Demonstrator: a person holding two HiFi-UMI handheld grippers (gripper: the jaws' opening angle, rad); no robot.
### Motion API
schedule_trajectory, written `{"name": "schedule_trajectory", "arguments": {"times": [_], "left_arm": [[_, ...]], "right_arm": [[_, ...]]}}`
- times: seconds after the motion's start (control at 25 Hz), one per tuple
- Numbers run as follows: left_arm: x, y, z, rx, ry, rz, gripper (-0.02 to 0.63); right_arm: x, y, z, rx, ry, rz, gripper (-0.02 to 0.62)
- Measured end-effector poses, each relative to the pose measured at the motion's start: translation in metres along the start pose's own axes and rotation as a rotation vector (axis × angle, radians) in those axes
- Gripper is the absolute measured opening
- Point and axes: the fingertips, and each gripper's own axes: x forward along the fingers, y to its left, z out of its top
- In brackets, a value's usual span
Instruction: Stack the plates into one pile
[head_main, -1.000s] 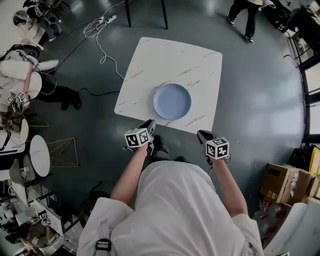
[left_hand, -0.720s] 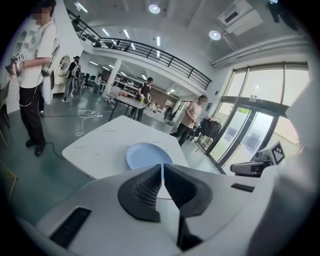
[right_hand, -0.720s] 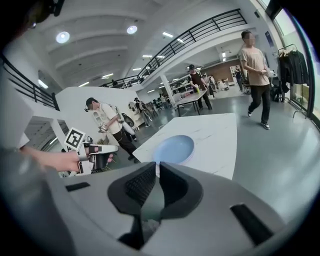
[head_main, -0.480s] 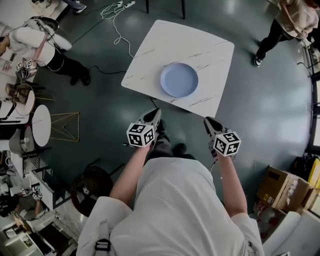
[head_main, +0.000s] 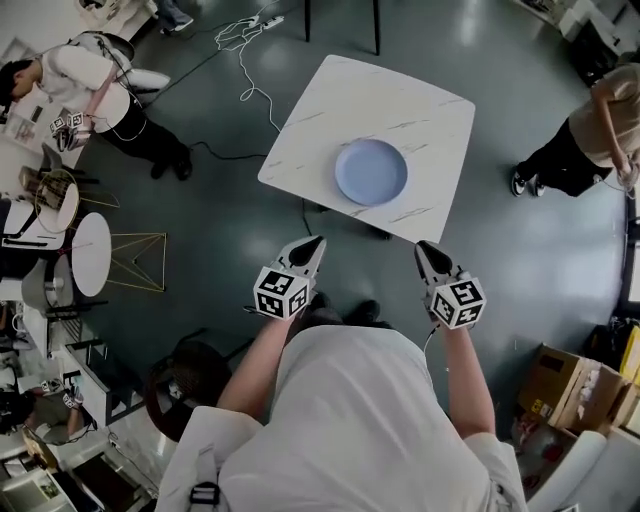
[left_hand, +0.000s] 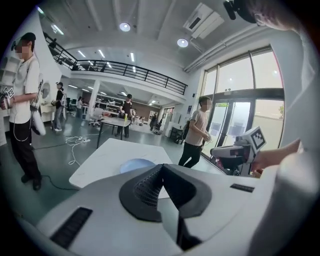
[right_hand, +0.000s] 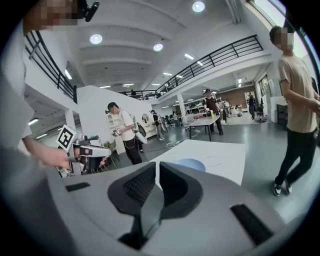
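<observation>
Left gripper (head_main: 314, 243) has its jaws closed tip to tip, holding nothing. Right gripper (head_main: 424, 247) has its jaws drawn together to a thin slit, also empty. Both hang over the floor, short of the table (head_main: 305, 140) and well apart from it. One blue plate (head_main: 371, 171), or a neat pile seen from above, lies on the table nearer its near edge; no other plate shows. The pile looks done. Possible trouble: a gripper reaching back in could nudge the plate across the smooth top toward that edge. A cable (head_main: 246, 62) trails beside the table, and a passer-by (head_main: 585, 140) stands close.
</observation>
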Motion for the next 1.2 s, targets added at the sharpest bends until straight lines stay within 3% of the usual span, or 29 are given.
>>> {"name": "schedule_trajectory", "arguments": {"times": [0.24, 0.72, 1.2], "left_arm": [[-0.020, 0.009, 0.008, 0.003, -0.017, -0.095, 0.014], [-0.013, 0.035, 0.028, 0.000, -0.042, -0.111, 0.014], [-0.012, 0.038, 0.032, -0.002, -0.038, -0.113, 0.014]], "right_arm": [[0.004, 0.016, 0.012, 0.010, -0.021, -0.033, 0.035], [0.008, 0.016, 0.021, -0.007, -0.030, -0.097, 0.034], [0.006, 0.016, 0.035, -0.009, -0.048, -0.106, 0.034]]}}
